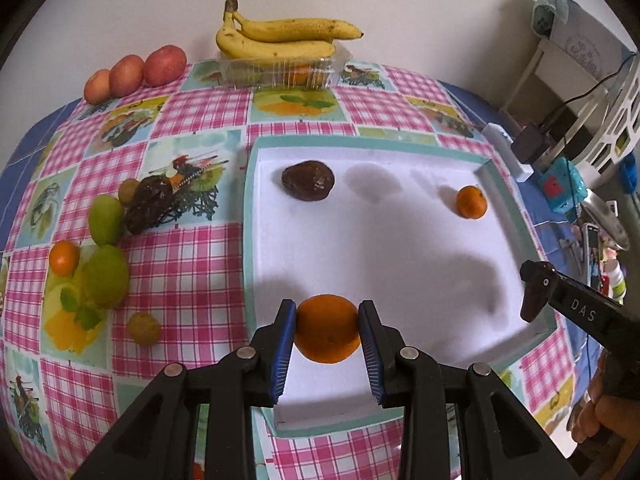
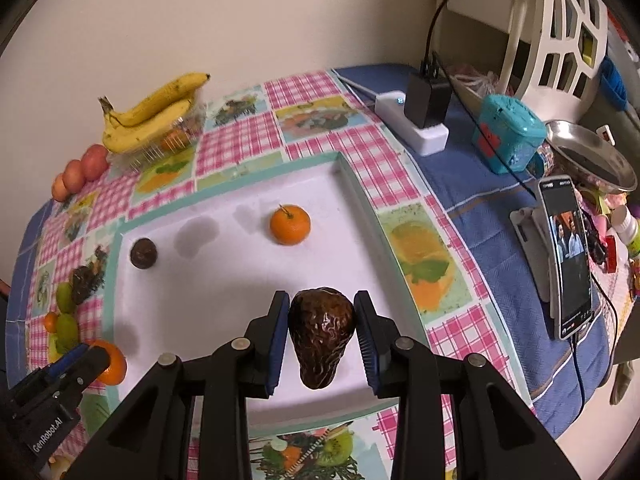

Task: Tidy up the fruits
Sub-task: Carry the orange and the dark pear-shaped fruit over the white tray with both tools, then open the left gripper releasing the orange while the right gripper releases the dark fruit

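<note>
A white tray with a teal rim (image 1: 400,240) (image 2: 224,280) lies on the checked tablecloth. In it sit a dark avocado (image 1: 308,180) (image 2: 143,253) and a small orange (image 1: 472,202) (image 2: 290,224). My left gripper (image 1: 327,330) is shut on an orange (image 1: 327,328) above the tray's near left side; it also shows in the right wrist view (image 2: 114,364). My right gripper (image 2: 322,332) is shut on a wrinkled dark avocado (image 2: 322,334) over the tray's near right side; it shows at the right of the left wrist view (image 1: 534,300).
Left of the tray lie green pears (image 1: 105,276), a small orange (image 1: 64,258), a dark avocado (image 1: 150,204) and small brownish fruits (image 1: 143,328). Bananas (image 1: 280,38) top a clear box at the back, beside red fruits (image 1: 136,72). A phone (image 2: 568,256), power strip (image 2: 416,128) and teal box (image 2: 508,134) stand right.
</note>
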Tool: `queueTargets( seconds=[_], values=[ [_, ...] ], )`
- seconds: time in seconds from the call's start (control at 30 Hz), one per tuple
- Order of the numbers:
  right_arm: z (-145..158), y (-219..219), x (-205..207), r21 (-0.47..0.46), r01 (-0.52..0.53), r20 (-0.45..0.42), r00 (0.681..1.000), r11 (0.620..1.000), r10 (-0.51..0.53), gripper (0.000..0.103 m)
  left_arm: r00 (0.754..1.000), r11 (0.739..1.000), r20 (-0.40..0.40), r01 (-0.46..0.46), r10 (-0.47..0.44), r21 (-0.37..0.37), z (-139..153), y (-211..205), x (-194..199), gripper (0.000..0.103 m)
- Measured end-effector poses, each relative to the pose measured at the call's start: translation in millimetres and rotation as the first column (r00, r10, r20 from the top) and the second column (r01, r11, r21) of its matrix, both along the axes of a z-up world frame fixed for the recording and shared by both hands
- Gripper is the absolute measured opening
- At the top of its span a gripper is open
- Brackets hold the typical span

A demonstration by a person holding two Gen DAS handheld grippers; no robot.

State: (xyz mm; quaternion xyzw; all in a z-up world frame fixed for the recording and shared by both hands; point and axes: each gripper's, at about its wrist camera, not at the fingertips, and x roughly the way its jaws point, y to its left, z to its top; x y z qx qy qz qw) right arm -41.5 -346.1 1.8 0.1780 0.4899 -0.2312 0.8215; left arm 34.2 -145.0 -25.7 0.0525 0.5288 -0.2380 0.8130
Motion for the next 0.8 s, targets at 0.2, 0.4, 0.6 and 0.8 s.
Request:
queueTargets(
  seconds=[0.2,0.4,0.6,0.8],
  values=[
    [-22.6,-4.7,1.3,-0.008,0.015,-0.075,0.997,1.0,-0.015,0.034,1.0,1.0,-0.03,0.002,-0.001,0.028,-15.8,-2.4,1.9,0.034],
    [-42.0,-5.9,2.4,0.005,0.021,-0.116,0.993,1.0,-0.02,0.034,1.0,1.0,-0.028,0.001,0.0,0.025,-17.4,-2.3,2.6,0.034],
    [-56.9,-3.7,5.5,0.016,0.018,-0.15,0.989,1.0,-0.015,0.034,0.999,1.0,-0.042,-0.012,0.012,0.009,-18.5,0.1,6.2,0.035],
    [-56.9,-3.4,4.8,0.015,0.02,-0.148,0.989,1.0,-0.017,0.034,0.999,1.0,-0.049,-0.011,0.011,0.002,-17.8,0.8,7.6,0.036]
  ],
)
